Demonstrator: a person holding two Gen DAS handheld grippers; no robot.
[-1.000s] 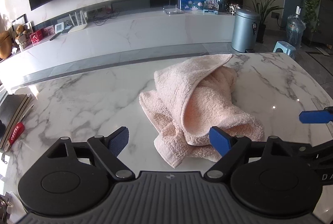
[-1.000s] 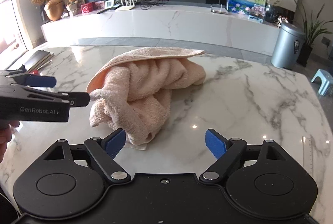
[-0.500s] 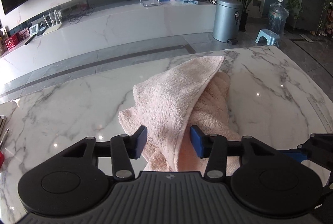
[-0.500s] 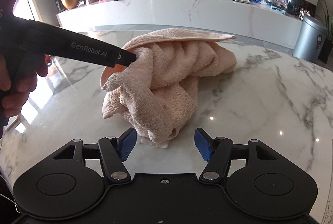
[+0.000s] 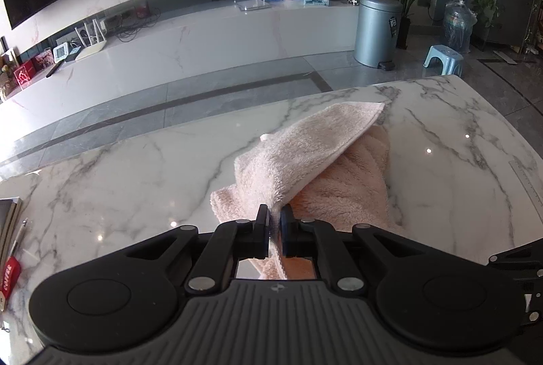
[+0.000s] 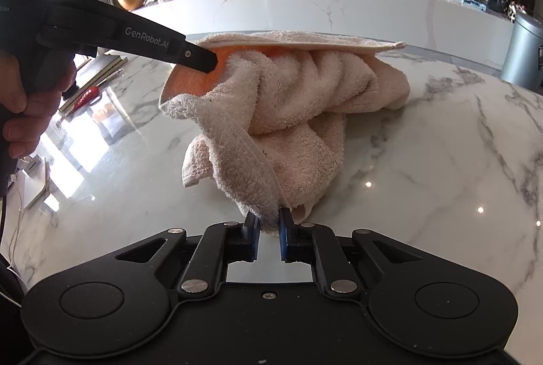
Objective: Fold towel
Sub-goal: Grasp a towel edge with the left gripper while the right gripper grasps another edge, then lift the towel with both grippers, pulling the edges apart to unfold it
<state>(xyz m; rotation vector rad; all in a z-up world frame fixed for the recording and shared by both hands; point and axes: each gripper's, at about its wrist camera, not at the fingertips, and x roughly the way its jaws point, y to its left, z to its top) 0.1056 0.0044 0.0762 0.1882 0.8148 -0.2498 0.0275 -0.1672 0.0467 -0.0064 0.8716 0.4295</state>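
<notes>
Towel (image 6: 298,113) lies crumpled mid-frame on the table (image 6: 441,161); left tongs (image 5: 275,229) pinch its upper fold, right tongs (image 6: 268,231) pinch a near edge.

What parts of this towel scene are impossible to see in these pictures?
- Towel underside: both views, hidden by its own bunched folds on the table.
- Right gripper: in the left wrist view only a sliver shows, cut off at the right edge.
- Left gripper fingertips: right wrist view, buried in cloth.
</notes>
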